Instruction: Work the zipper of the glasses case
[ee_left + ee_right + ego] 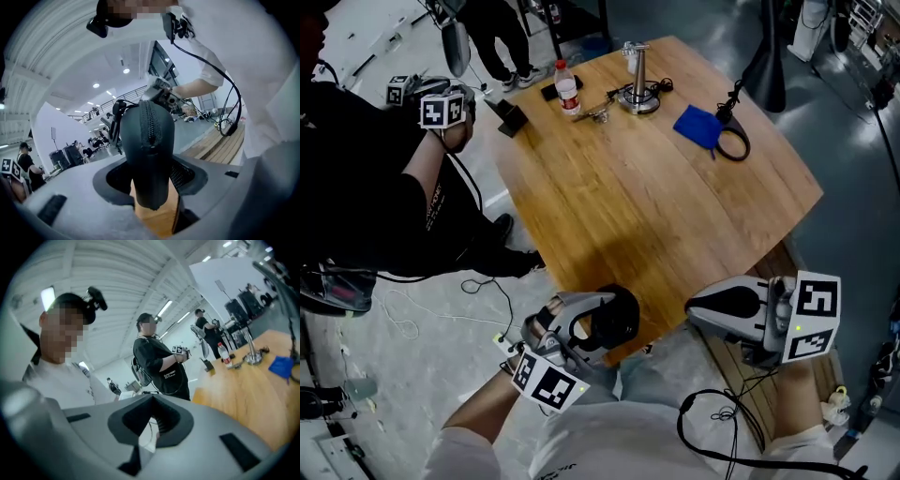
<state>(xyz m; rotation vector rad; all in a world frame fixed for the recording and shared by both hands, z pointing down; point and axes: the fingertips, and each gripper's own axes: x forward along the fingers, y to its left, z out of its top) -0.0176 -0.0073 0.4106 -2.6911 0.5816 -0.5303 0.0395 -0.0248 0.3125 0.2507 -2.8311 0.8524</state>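
Left hand-held gripper (149,187) clamps glasses case (147,150), long axis out along jaws, zipper (149,124) upward; right hand-held gripper (152,423) closed, empty.

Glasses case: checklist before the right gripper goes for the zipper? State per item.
1. Glasses case held by the left gripper: ok, the jaws are clamped on its lower end.
2. Zipper facing out: ok, it runs up the case's front in the left gripper view.
3. Zipper pull located: cannot tell, no tab is clearly visible.
4. Right gripper free: ok, it is shut with nothing between the jaws.
5. Right gripper lined up on the case: not ok, it sits apart to the case's right in the head view, and its own view shows no case.
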